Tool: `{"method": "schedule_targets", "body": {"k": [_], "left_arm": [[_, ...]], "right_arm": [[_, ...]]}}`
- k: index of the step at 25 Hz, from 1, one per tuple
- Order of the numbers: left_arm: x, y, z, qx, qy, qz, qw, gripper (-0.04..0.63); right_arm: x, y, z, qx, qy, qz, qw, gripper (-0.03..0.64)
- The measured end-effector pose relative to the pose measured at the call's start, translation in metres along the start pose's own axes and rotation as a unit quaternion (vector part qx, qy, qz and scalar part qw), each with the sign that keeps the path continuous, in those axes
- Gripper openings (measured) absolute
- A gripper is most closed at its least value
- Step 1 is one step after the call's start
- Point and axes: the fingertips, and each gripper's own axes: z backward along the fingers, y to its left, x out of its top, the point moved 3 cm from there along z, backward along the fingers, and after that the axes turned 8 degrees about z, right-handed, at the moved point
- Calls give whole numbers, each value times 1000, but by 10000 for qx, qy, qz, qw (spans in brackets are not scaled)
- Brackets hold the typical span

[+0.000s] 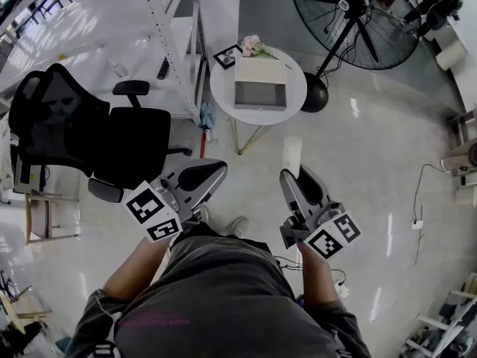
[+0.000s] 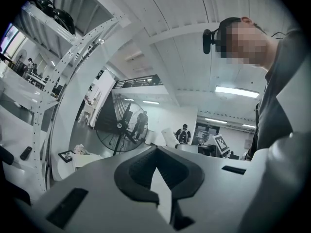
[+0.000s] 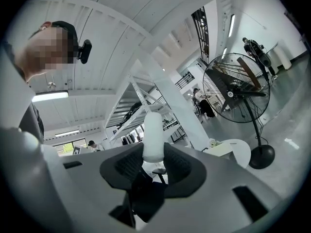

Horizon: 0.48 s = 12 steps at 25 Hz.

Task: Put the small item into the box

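Observation:
My right gripper (image 1: 291,174) is shut on a small white cylinder-shaped item (image 1: 292,154), which stands up out of the jaws above the floor. In the right gripper view the same item (image 3: 153,134) sits upright between the dark pads (image 3: 179,165). My left gripper (image 1: 216,172) is held beside it at waist height, jaws shut with nothing between them; the left gripper view shows its pads (image 2: 138,171) meeting at the tip. The box (image 1: 259,95), cream with a grey open inside, lies on a round white table (image 1: 223,88) a good step ahead of both grippers.
A small bunch of flowers (image 1: 252,45) and a framed picture (image 1: 226,56) share the table. A large black floor fan (image 1: 356,17) stands to its right. A black office chair (image 1: 82,129) and a white metal shelf (image 1: 175,43) stand on the left. A cable (image 1: 421,200) runs along the floor at right.

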Motion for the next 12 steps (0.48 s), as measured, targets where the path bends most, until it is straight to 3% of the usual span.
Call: {"method": "schedule_targets", "body": {"k": [12], "left_arm": [[-4,-8,-25,90,4,-29,10000,14]], "right_arm": [[4,-26,14,36,6,-44,10000,135]]}}
